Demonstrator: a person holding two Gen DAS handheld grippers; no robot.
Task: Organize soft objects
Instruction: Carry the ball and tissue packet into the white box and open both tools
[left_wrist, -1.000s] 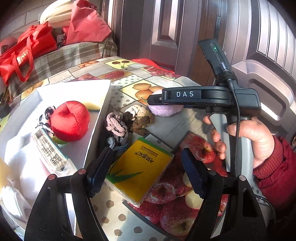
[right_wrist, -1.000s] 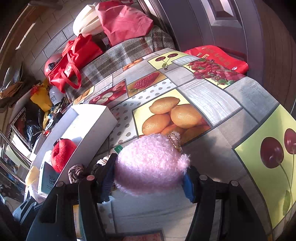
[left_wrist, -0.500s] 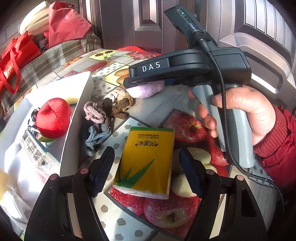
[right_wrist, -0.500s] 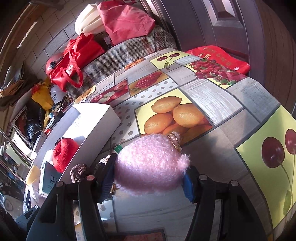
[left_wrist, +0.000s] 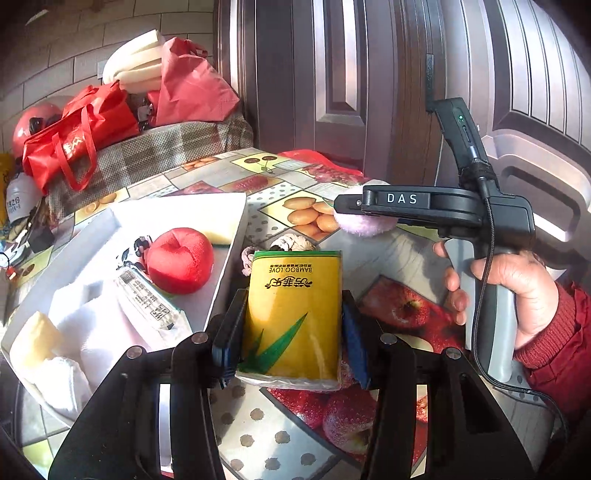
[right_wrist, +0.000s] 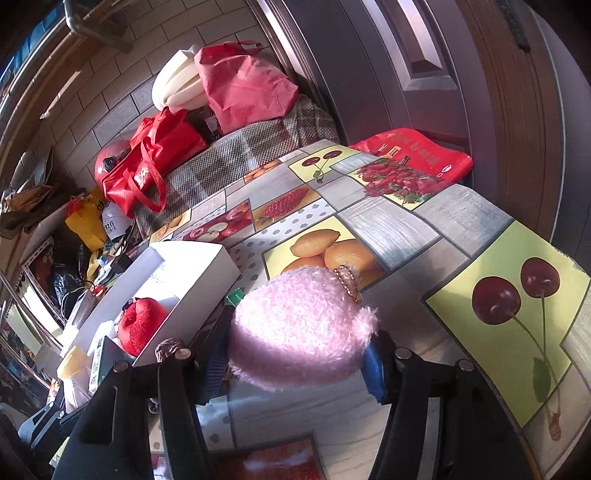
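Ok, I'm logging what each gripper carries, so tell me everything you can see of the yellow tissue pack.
The yellow tissue pack is a soft, glossy plastic-wrapped block, yellow with a green band at its far end, a green leaf graphic and "BAMBOO LOVE" print reading upside down. White tissue shows through its near end. The left gripper has just closed on its long sides, its pads pressing in. It appears lifted off the fruit-print tablecloth, beside the white box.

Yellow-green tissue pack (left_wrist: 293, 314); pink fluffy pouch (right_wrist: 299, 332); red plush apple (left_wrist: 180, 260); fruit-patterned tablecloth (right_wrist: 424, 229).
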